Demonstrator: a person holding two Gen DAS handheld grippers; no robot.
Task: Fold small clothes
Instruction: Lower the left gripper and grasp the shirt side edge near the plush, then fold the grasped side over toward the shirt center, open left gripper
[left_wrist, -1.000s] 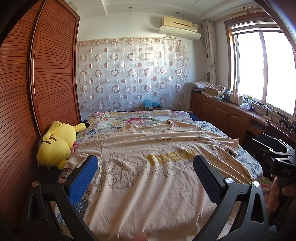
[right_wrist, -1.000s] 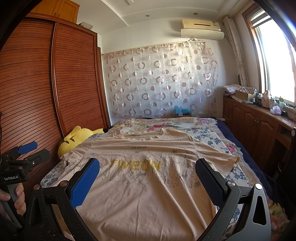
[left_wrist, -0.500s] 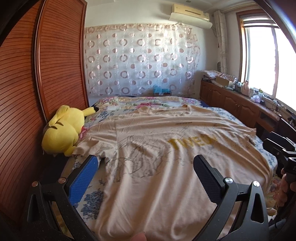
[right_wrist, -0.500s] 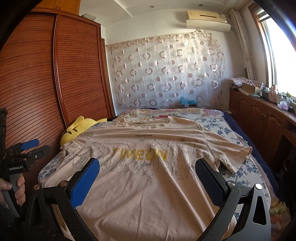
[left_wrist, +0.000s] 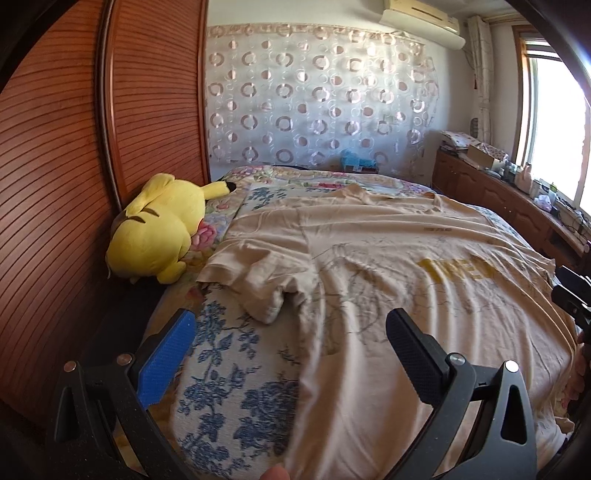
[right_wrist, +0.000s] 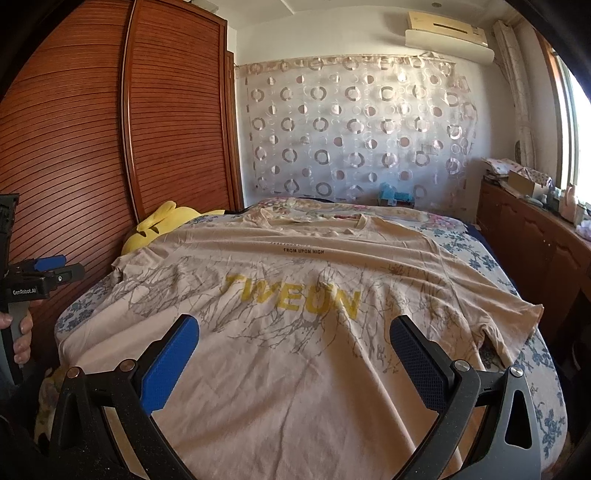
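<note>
A beige T-shirt (right_wrist: 295, 332) lies spread across a bed (left_wrist: 236, 387), both hand-held grippers hovering over its near end with nothing in them.

The left hand-held gripper (left_wrist: 291, 354) stands wide apart over the shirt's left edge, where the floral bedspread shows bare; the right hand-held gripper (right_wrist: 295, 354) is spread just as wide above the shirt's lower middle. The shirt is printed with yellow lettering (right_wrist: 291, 297) and grey branch lines, its collar toward the far end of the bed. Its left sleeve (left_wrist: 255, 277) is bunched and creased. A yellow plush toy (left_wrist: 159, 229) lies at the bed's left edge, just beside that sleeve, against a slatted wooden wardrobe (right_wrist: 110, 147). A circle-patterned curtain (right_wrist: 354, 133) hangs behind the bed; a cluttered wooden cabinet (right_wrist: 535, 236) runs along the right.
</note>
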